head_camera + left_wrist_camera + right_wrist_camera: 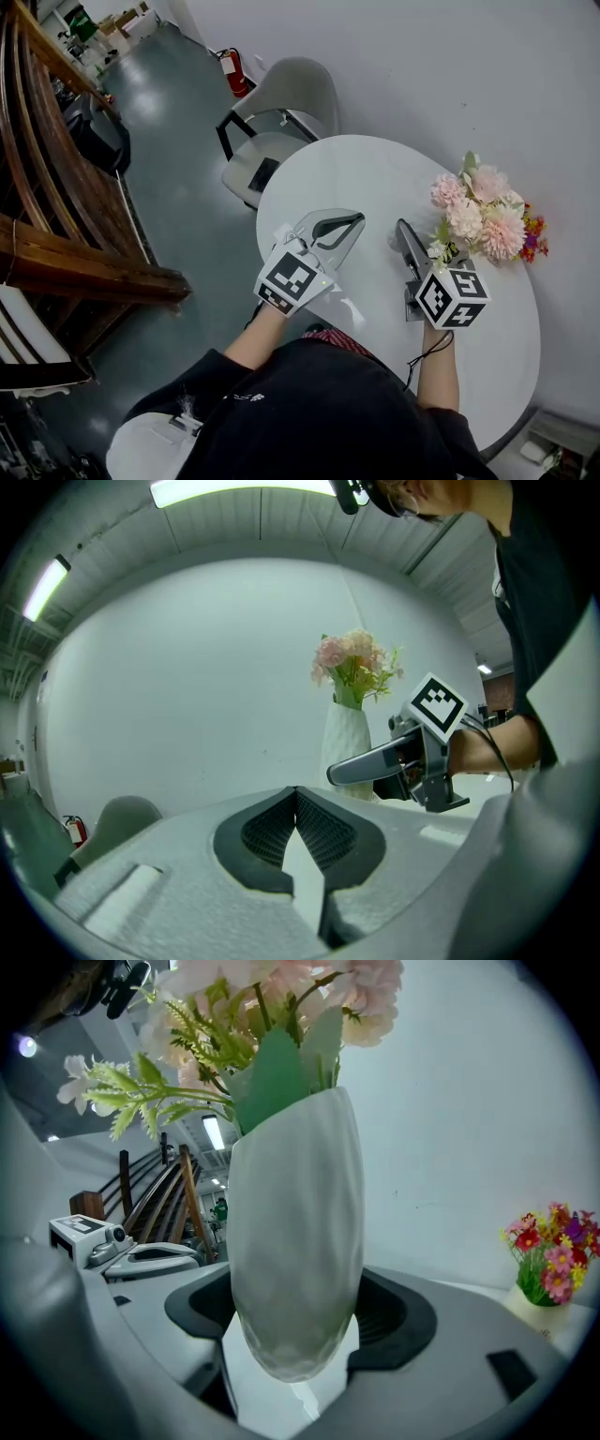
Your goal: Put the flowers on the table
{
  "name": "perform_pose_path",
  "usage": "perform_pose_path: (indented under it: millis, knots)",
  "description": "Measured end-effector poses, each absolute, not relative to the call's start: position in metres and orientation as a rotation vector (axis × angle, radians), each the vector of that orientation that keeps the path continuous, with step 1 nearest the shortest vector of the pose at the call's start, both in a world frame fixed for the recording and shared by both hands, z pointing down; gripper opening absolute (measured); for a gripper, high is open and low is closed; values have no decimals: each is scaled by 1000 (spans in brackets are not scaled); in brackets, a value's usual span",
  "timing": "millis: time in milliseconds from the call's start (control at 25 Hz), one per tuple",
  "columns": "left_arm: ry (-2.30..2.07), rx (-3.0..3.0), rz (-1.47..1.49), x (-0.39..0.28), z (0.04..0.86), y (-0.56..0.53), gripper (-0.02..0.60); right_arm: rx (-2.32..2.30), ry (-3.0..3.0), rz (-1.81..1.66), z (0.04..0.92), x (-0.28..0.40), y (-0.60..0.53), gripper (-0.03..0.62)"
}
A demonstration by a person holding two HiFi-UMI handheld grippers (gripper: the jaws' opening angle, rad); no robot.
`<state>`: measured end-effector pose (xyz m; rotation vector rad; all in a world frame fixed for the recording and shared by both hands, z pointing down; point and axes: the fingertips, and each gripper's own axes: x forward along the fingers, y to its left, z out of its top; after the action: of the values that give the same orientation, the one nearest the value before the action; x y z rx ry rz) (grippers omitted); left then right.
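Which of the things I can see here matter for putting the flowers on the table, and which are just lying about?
Job in hand: pink flowers; white vase holding them; right gripper, clamped on that vase; round table.

Just lying about: small colourful bunch already on the table; grey chair; red fire extinguisher; wooden stairs.

Pink flowers (478,211) in upright white vase (295,1241), clasped between right gripper (298,1288) fingers (398,1312), over round white table (356,169)
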<state>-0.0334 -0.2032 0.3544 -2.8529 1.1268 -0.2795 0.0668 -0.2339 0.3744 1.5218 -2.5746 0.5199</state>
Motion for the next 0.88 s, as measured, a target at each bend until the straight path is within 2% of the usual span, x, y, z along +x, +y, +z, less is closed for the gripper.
perform_pose_path:
  millis: [440, 640, 880]
  knots:
    - [1123, -2870, -293, -32, 350, -208, 5, 1535, -2554, 491, 363, 71, -244, 367]
    - [1160, -2869, -313, -13, 346, -273, 5, 1507, -2558, 503, 360, 91, -317, 367]
    - [1168, -2869, -333, -8, 354, -274, 5, 1489, -2576, 505, 364, 94, -319, 367]
